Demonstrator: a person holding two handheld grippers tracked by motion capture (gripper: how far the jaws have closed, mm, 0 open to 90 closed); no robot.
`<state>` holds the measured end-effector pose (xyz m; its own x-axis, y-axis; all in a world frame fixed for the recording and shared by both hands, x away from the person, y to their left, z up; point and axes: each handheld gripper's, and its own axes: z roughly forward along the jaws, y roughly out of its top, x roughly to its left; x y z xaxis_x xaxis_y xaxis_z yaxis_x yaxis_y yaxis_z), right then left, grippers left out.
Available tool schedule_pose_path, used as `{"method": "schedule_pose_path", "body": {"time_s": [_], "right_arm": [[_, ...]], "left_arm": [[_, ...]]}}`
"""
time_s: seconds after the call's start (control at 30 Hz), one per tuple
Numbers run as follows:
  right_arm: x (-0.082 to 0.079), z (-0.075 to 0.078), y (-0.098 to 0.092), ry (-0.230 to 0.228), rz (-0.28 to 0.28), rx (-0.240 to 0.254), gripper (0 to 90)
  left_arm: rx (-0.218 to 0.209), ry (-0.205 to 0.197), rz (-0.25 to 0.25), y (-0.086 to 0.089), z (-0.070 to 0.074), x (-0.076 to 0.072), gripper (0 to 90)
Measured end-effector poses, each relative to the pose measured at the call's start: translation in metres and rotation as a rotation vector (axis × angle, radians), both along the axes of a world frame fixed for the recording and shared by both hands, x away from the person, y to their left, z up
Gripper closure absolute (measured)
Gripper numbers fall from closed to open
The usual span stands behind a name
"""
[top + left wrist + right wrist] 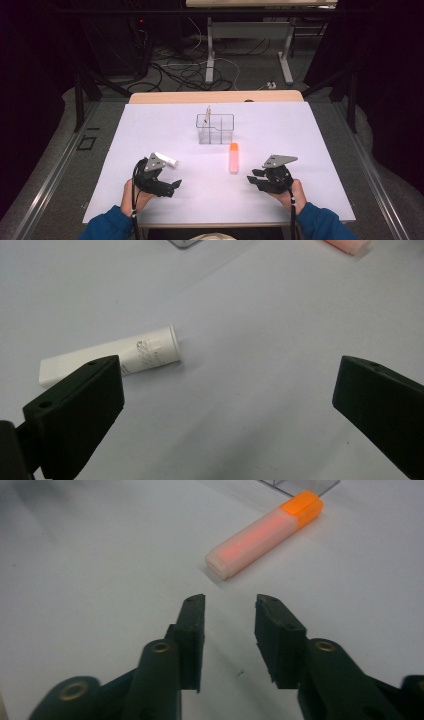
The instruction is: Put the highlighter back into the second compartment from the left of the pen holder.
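On white table (150, 130): orange highlighter (233, 157) lying flat just ahead of right gripper (256, 179), jaws narrowed but empty; white tube (165, 159) lying beside left gripper (174, 186), jaws wide apart, empty. Clear organizer (215, 128) farther back, one thin stick inside. Likely barely begun: neither item picked up. Tube's print unreadable.

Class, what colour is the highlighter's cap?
Bright orange; the highlighter's cap shows best in the right gripper view.
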<state>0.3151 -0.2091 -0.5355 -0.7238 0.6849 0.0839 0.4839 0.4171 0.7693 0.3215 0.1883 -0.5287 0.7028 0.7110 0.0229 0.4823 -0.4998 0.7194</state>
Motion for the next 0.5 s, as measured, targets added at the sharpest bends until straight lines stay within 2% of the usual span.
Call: {"method": "schedule_pose_path", "body": {"time_s": [0.03,0.07,0.13,0.27,0.5], "right_arm": [[0.000,0.000,0.000,0.000,0.000,0.000,67.8],[0.002,0.000,0.005,-0.006,-0.004,0.004,75.7],[0.004,0.000,0.009,-0.012,-0.005,-0.001,81.2],[0.008,-0.001,0.021,-0.015,0.004,-0.023,88.7],[0.014,-0.004,0.040,-0.025,0.017,-0.051,90.0]], "left_arm": [[-0.003,0.000,0.003,0.000,0.000,0.000,0.0],[-0.003,0.001,0.002,0.000,0.000,0.000,0.0],[-0.003,-0.002,0.002,0.000,0.000,0.000,0.0],[-0.003,-0.003,0.003,0.000,0.000,0.000,0.0],[-0.010,-0.005,0.005,0.000,0.000,0.001,0.0]]}}
